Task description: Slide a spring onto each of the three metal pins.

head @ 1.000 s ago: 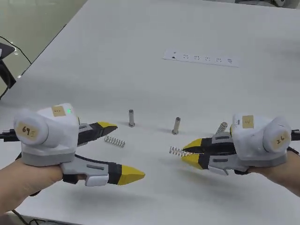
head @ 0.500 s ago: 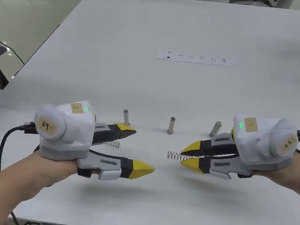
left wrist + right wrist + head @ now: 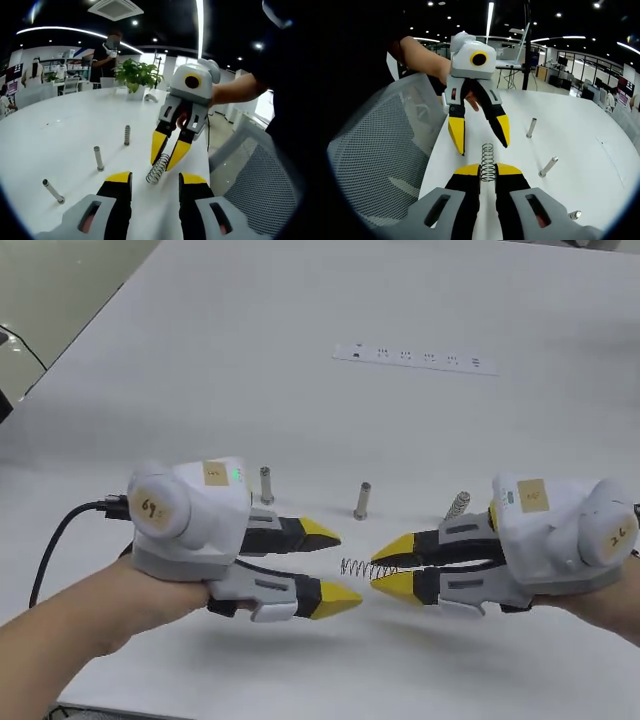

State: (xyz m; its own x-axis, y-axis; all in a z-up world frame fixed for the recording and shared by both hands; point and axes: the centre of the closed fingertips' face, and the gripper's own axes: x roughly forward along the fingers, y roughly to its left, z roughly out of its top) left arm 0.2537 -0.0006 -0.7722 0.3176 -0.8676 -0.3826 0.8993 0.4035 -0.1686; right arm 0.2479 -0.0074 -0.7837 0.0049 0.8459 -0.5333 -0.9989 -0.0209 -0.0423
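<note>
My right gripper (image 3: pixel 387 566) is shut on one end of a spring (image 3: pixel 358 567), which sticks out level toward the left. My left gripper (image 3: pixel 333 565) stands open, its yellow tips either side of the spring's free end. In the left gripper view the spring (image 3: pixel 157 168) hangs just ahead of my own open gripper (image 3: pixel 156 177). In the right gripper view the spring (image 3: pixel 487 162) stands between that gripper's shut jaws. Two bare metal pins (image 3: pixel 266 485) (image 3: pixel 362 500) stand upright on the white table (image 3: pixel 250 360). A third pin (image 3: pixel 457 506) carries a spring.
A white power strip (image 3: pixel 415 357) lies at the back of the table. A black cable (image 3: pixel 60 540) runs off the left gripper toward the table's left edge. A mesh chair (image 3: pixel 380 150) stands close behind the near edge. People stand far off in the room.
My left gripper has moved right and now brackets the held spring's free end. The right gripper edged left with the spring. The loose spring on the table is now hidden behind the left gripper.
</note>
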